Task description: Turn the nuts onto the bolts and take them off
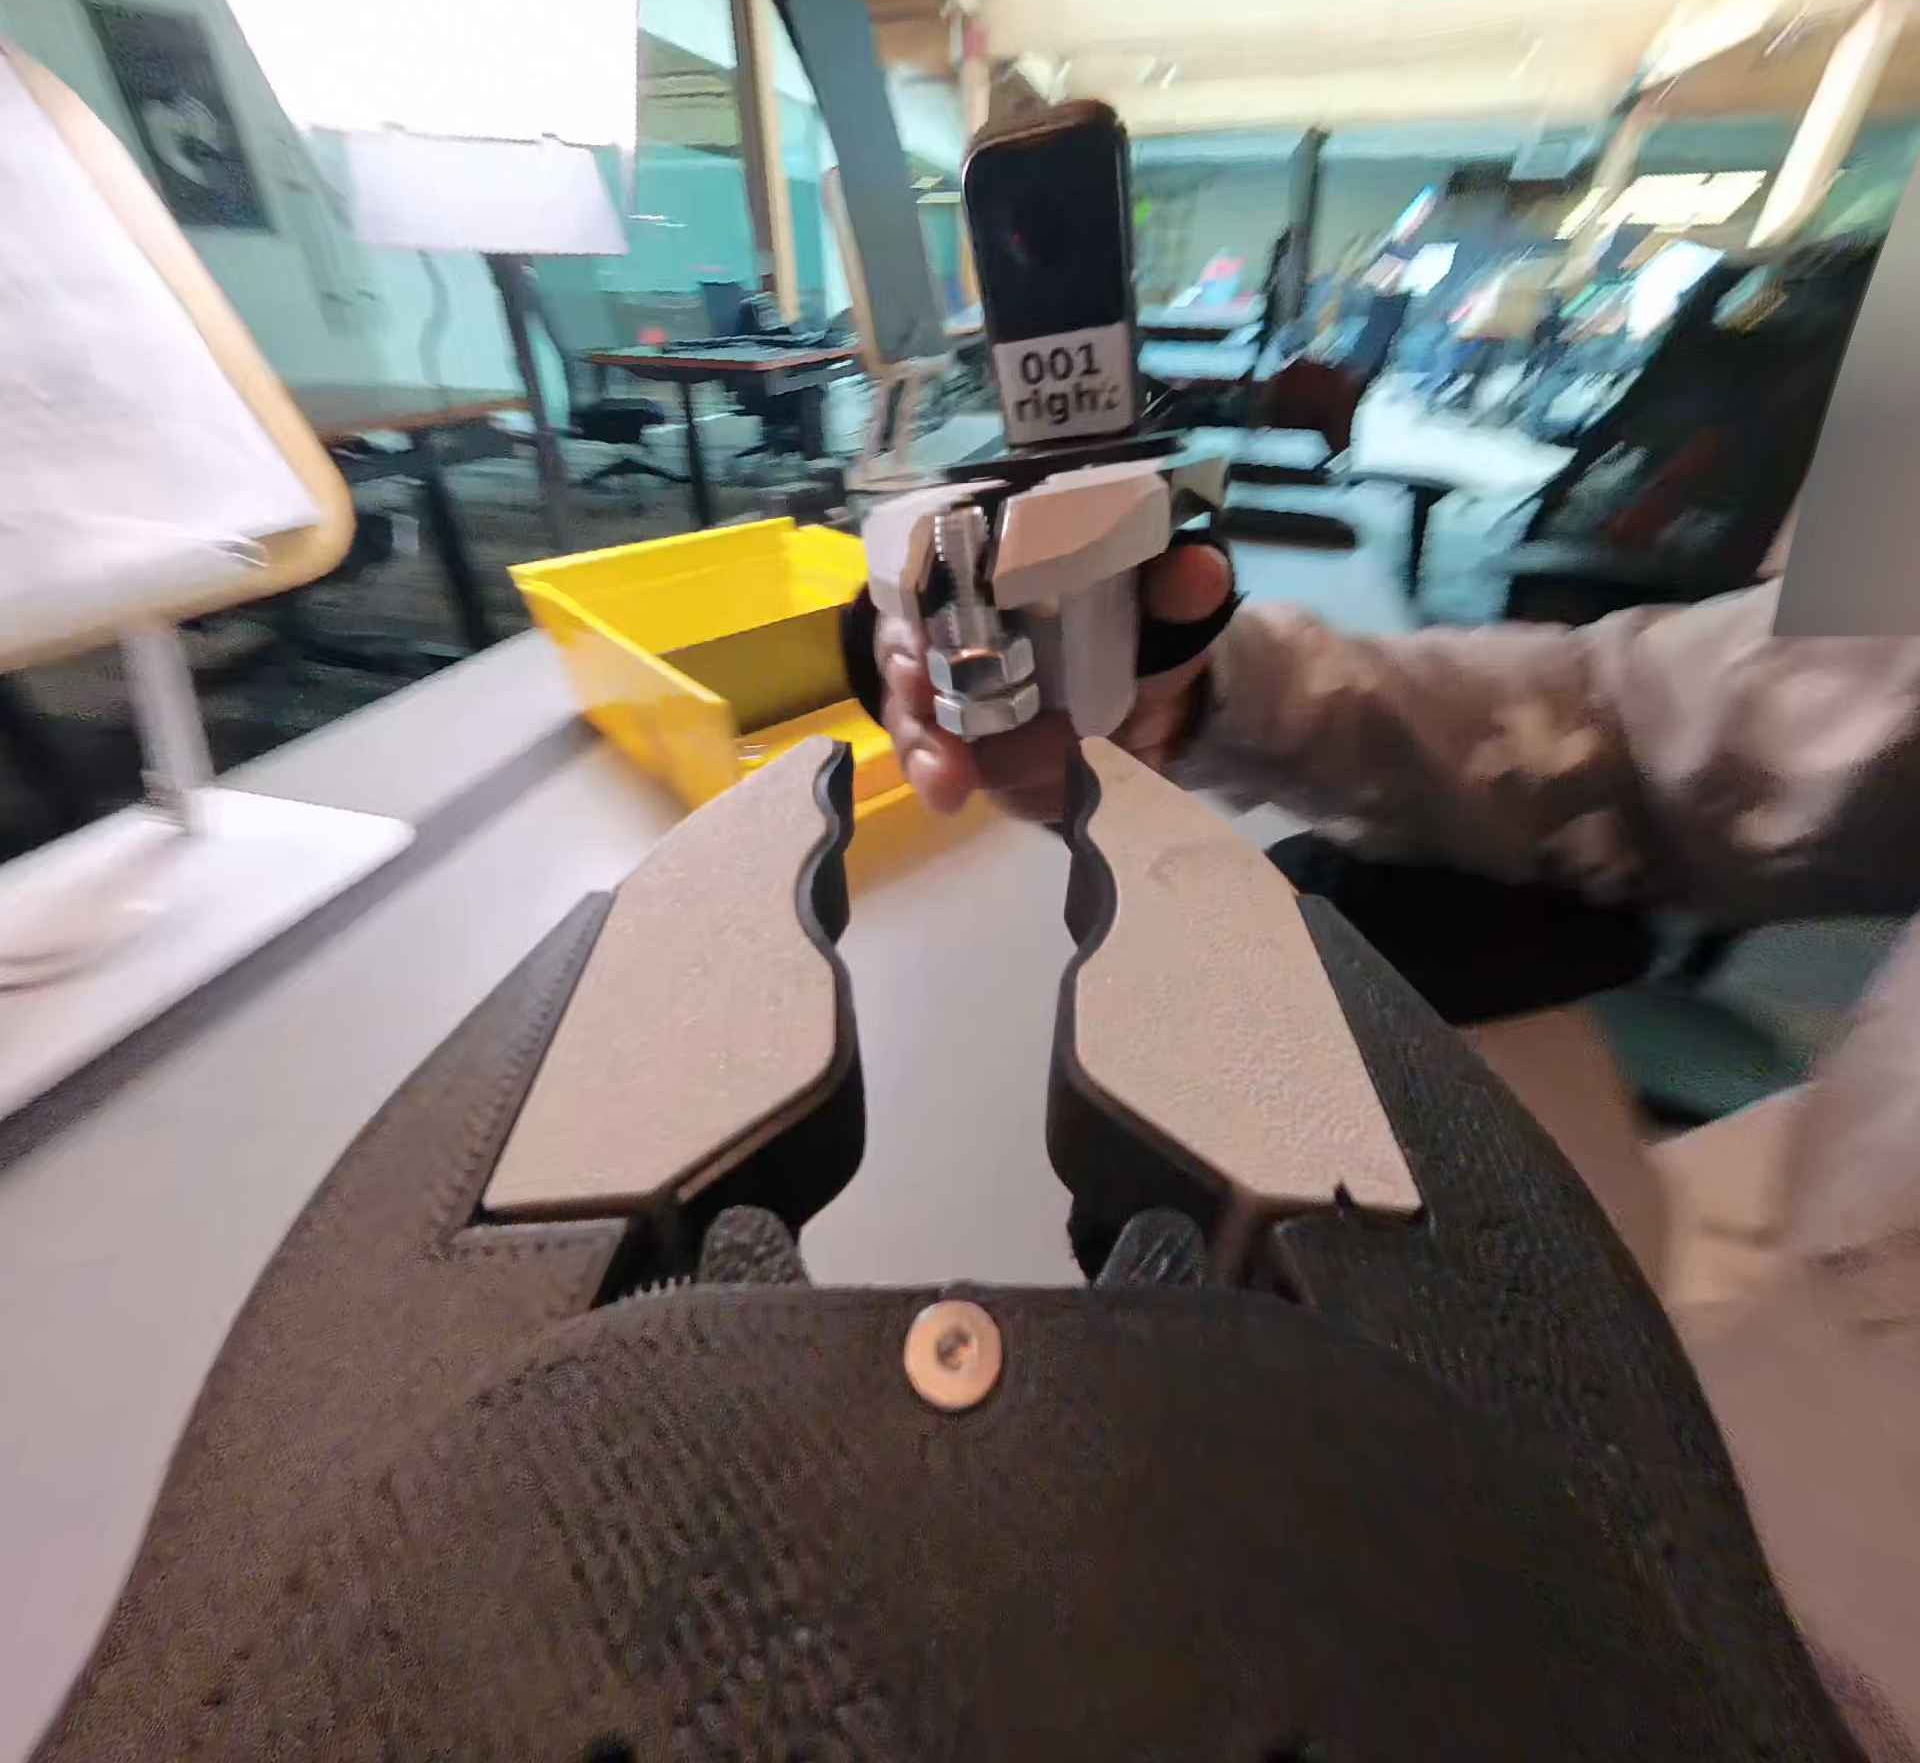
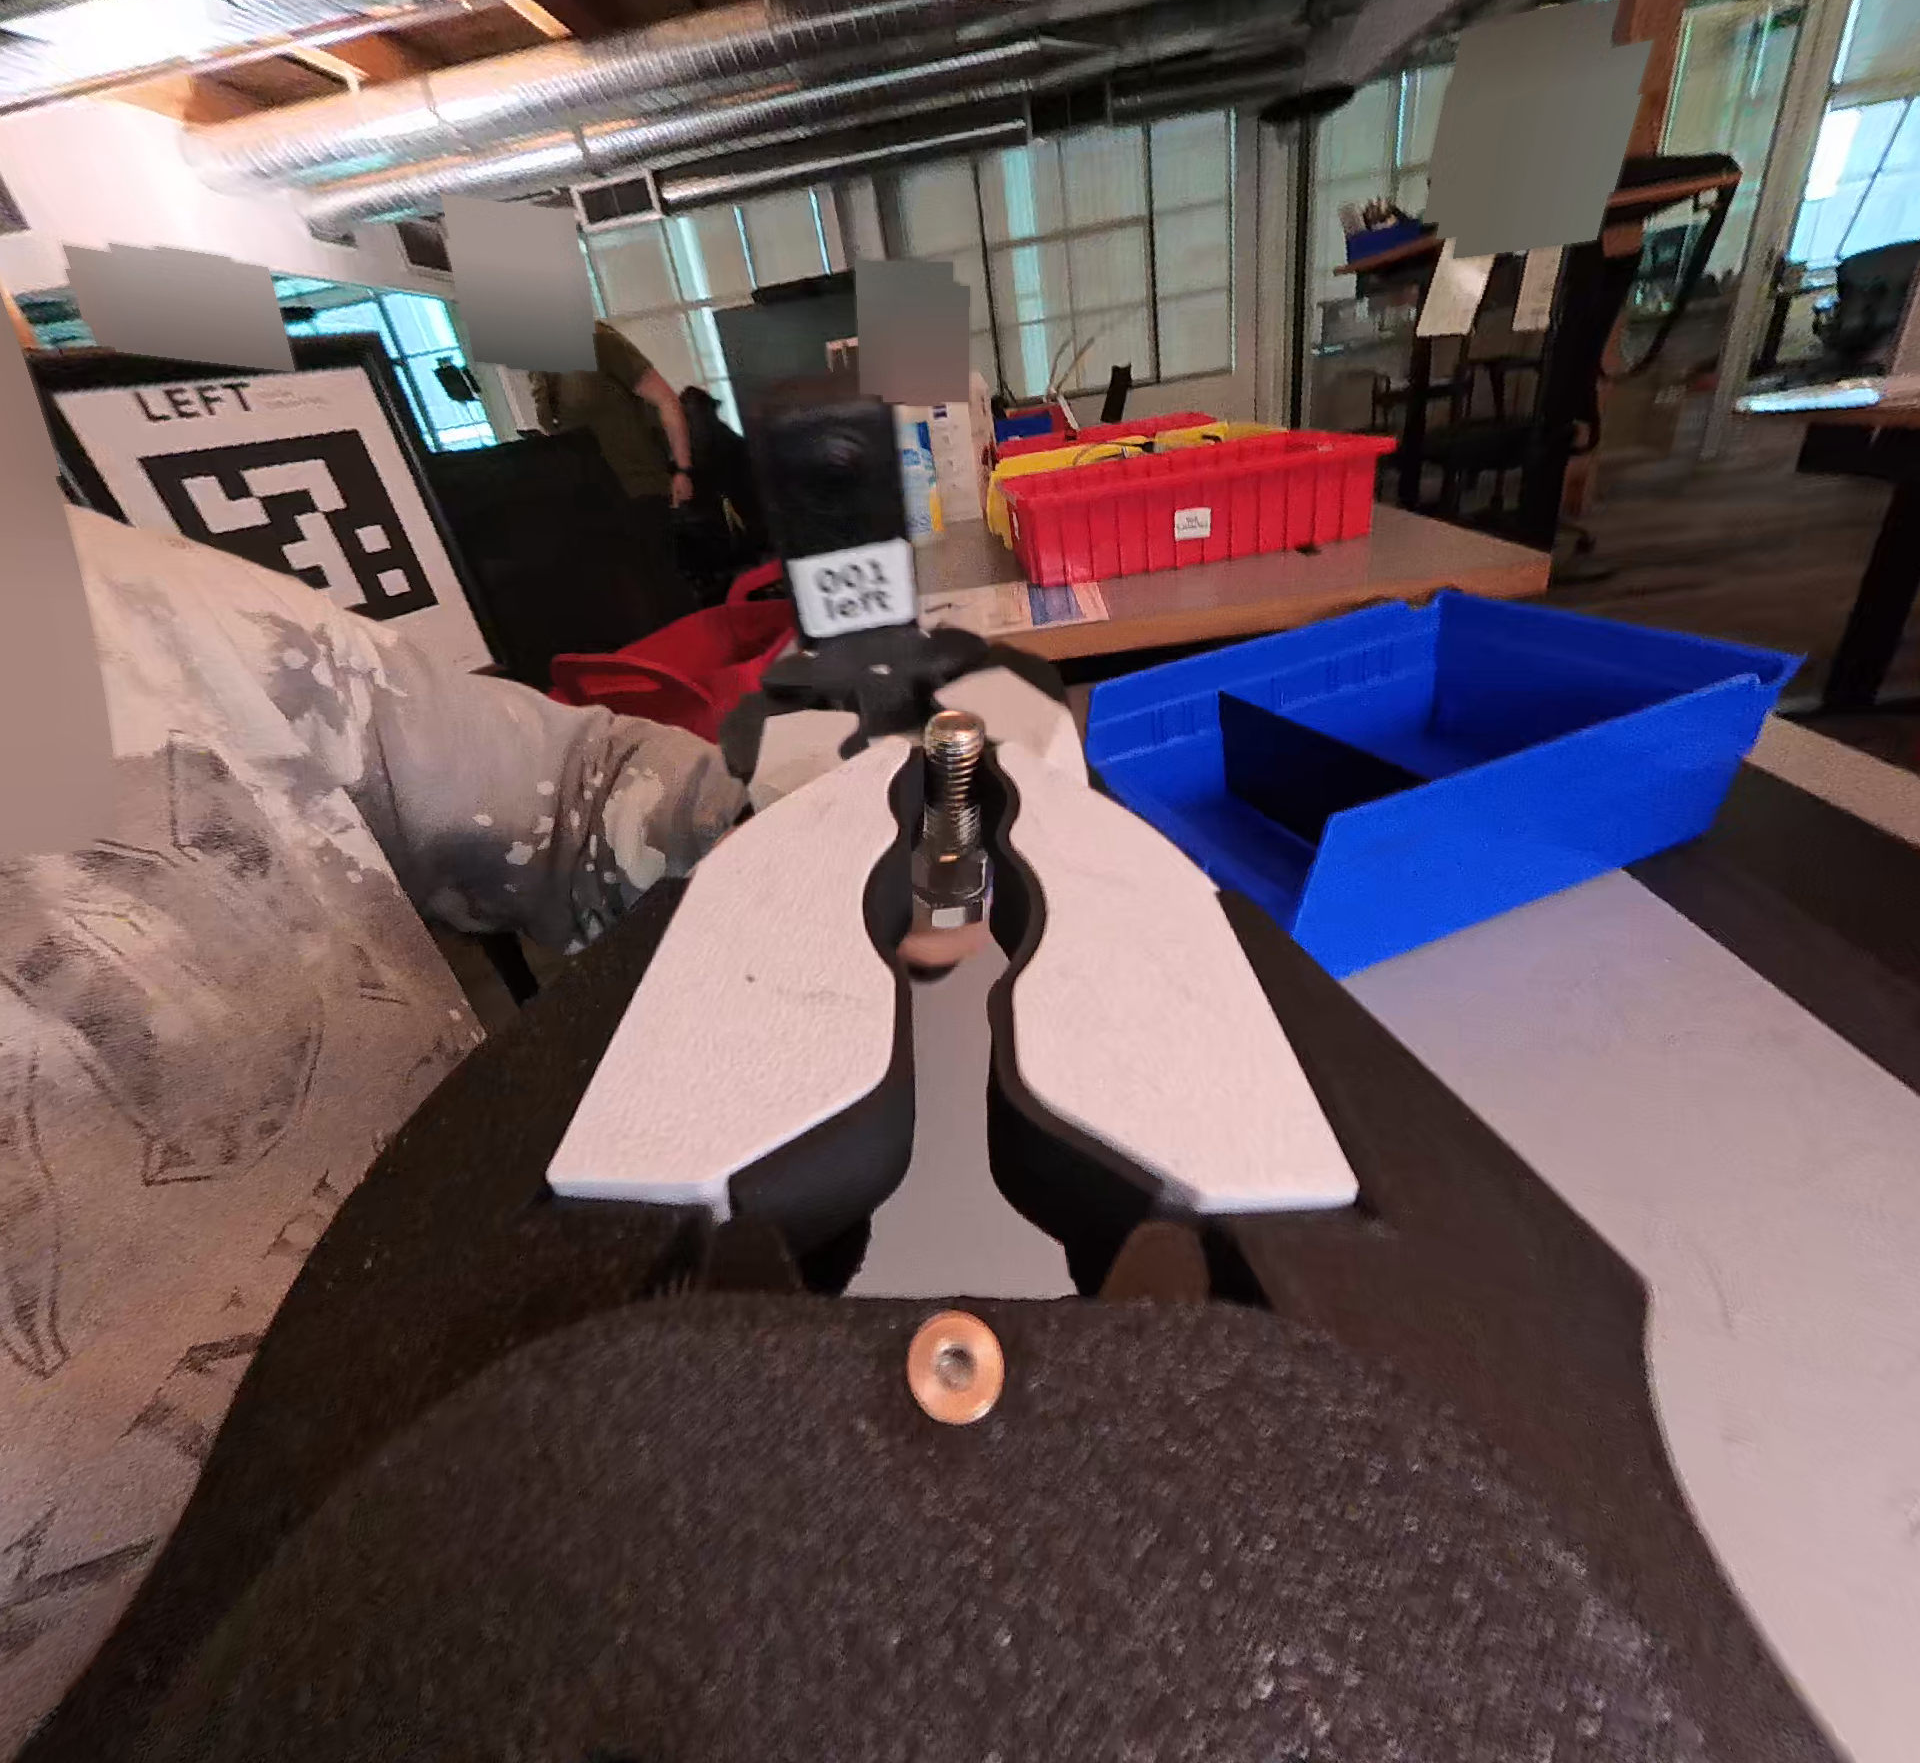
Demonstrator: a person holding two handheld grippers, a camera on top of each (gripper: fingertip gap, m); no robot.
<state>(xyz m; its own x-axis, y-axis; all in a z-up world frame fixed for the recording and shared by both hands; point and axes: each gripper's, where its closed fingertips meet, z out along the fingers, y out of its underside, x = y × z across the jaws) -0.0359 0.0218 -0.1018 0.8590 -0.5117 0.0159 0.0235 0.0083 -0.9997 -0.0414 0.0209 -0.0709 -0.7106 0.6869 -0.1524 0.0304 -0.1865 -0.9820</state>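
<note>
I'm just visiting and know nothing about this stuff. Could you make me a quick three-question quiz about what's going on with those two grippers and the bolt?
1. True or false: the left gripper is clamped on the bolt.
2. Which bin sits beside the right gripper in its own view: A red, B blue, C green?
3. What is threaded on the bolt near its head?

Key: 1 false, it is open and empty. 2 B, the blue bin. 3 a nut.

We see one bolt (image 2: 952, 783), two nuts (image 1: 982, 687), one yellow bin (image 1: 686, 633), one blue bin (image 2: 1455, 778) and two grippers (image 1: 961, 778).
</note>
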